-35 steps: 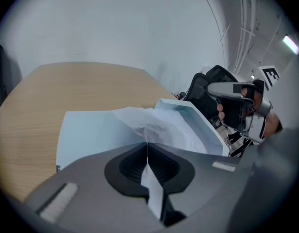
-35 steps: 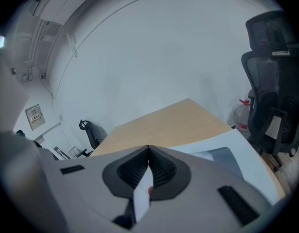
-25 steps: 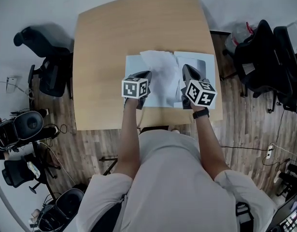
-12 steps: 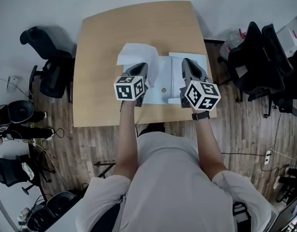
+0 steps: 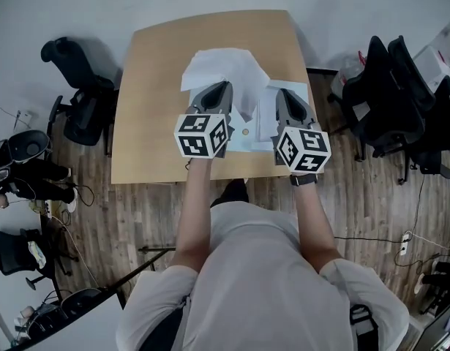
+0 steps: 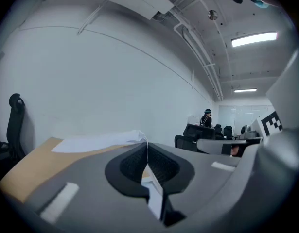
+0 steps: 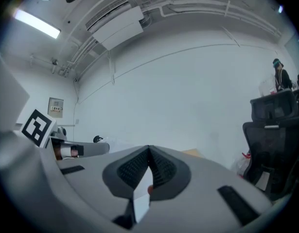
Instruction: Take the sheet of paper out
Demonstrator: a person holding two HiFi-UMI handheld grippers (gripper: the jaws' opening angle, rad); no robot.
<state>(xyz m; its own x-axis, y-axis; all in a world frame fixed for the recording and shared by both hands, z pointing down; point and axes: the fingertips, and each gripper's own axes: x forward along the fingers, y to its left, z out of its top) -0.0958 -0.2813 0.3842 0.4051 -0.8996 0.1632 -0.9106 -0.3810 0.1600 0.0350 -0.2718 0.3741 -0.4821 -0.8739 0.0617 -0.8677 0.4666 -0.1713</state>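
Note:
A white sheet of paper (image 5: pixel 221 68) hangs crumpled over the far middle of the wooden table (image 5: pixel 148 123). My left gripper (image 5: pixel 222 86) is shut on its near edge and holds it up. In the left gripper view the sheet (image 6: pixel 98 141) stretches away to the left from the closed jaws of that gripper (image 6: pixel 147 147). A pale blue folder (image 5: pixel 246 136) with a round button sits below and between the two grippers. My right gripper (image 5: pixel 282 93) is shut on the folder's thin flap (image 7: pixel 141 198), which shows between the closed jaws of that gripper (image 7: pixel 149 152).
Black office chairs stand left of the table (image 5: pixel 82 101) and right of it (image 5: pixel 389 93). Cables and gear lie on the wood floor at the left (image 5: pixel 23 167). The person's legs are at the table's near edge. A person stands far off (image 6: pixel 206 118).
Both grippers have risen. The left one has drawn the white sheet up and away from the folder, toward the far side of the table; the right one keeps hold of the folder.

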